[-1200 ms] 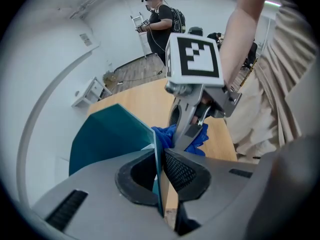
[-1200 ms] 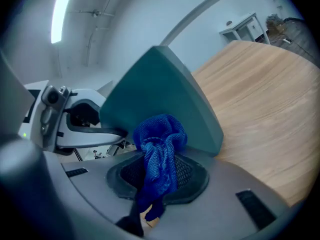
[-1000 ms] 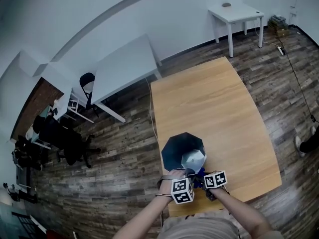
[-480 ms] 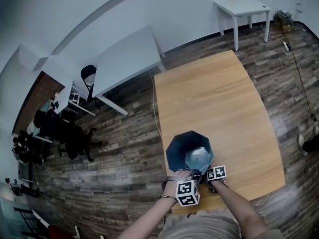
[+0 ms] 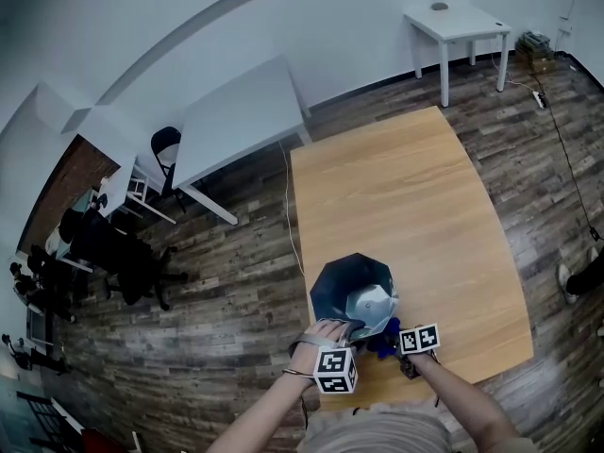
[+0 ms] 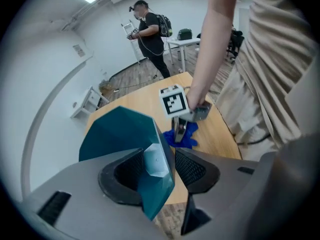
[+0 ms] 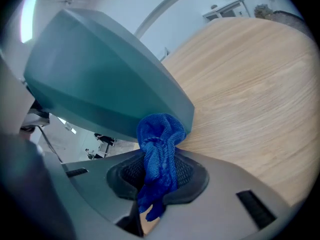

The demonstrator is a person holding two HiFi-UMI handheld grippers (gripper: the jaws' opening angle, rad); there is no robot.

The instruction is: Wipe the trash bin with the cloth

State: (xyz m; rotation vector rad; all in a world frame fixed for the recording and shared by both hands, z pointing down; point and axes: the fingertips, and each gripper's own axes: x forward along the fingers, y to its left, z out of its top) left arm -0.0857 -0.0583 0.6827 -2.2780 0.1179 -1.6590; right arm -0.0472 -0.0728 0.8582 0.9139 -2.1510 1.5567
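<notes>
A dark teal faceted trash bin (image 5: 347, 286) stands near the front edge of the wooden table (image 5: 406, 187). My left gripper (image 5: 349, 332) is at the bin's near rim. Its jaws have just been opening and now stand open, with the rim (image 6: 156, 159) still between them and a gap on the right side. My right gripper (image 5: 389, 340) is shut on a bunched blue cloth (image 7: 160, 139). The cloth touches the bin's outer wall (image 7: 100, 79) low down, close to the tabletop (image 7: 250, 94). In the left gripper view, the right gripper (image 6: 180, 130) and cloth (image 6: 187, 139) sit beside the bin.
A white table (image 5: 241, 121) and a black chair (image 5: 165, 154) stand at the left, and a small white table (image 5: 453, 22) is at the back right. A cable runs along the floor at the right. A person (image 6: 150, 29) stands far off.
The left gripper's jaws have opened around the bin's rim. The right gripper with the cloth has sunk lower beside the bin's wall.
</notes>
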